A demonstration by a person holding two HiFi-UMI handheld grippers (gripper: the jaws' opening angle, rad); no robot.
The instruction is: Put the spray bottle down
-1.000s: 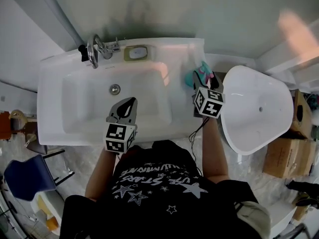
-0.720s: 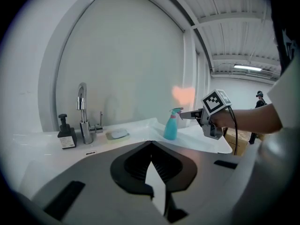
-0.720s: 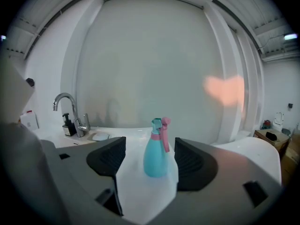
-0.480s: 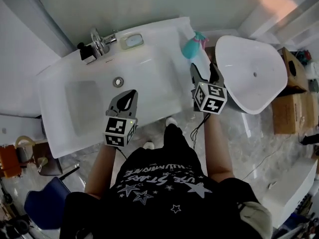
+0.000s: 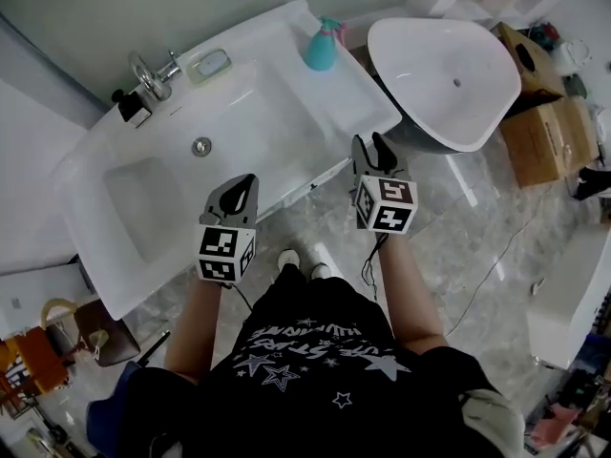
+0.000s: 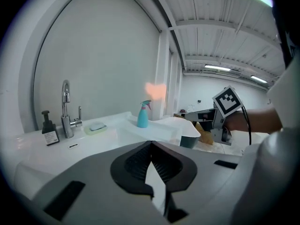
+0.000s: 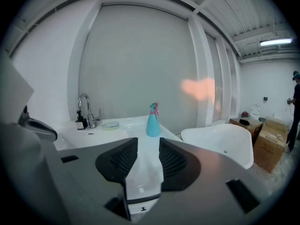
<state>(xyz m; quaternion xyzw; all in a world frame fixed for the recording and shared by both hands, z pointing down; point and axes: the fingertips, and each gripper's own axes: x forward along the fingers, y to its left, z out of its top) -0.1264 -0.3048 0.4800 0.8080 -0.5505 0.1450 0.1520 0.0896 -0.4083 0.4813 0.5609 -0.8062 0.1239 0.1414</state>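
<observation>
The teal spray bottle [image 5: 320, 46] with a pink trigger stands upright on the far right corner of the white sink's rim [image 5: 358, 84], with nothing touching it. My right gripper [image 5: 373, 147] hangs well back from it, off the sink's front edge and over the floor. Its jaws are closing with a gap still showing and nothing between them. In the right gripper view the bottle [image 7: 153, 121] stands far ahead of the right gripper [image 7: 148, 142]. My left gripper [image 5: 242, 185] is shut and empty over the sink's front rim. The left gripper view shows its tips [image 6: 151, 143] meeting, and the bottle [image 6: 143, 116] far off.
A chrome faucet [image 5: 153, 70], a black soap dispenser [image 5: 129, 108] and a soap dish [image 5: 212, 62] line the sink's back edge. A white freestanding basin [image 5: 449, 55] stands to the right, with cardboard boxes [image 5: 544, 122] beyond it. The floor is marble.
My right gripper has drawn back from the spray bottle, which stays standing on the sink rim, and its jaws have narrowed. The left gripper has also pulled back toward the sink's front edge.
</observation>
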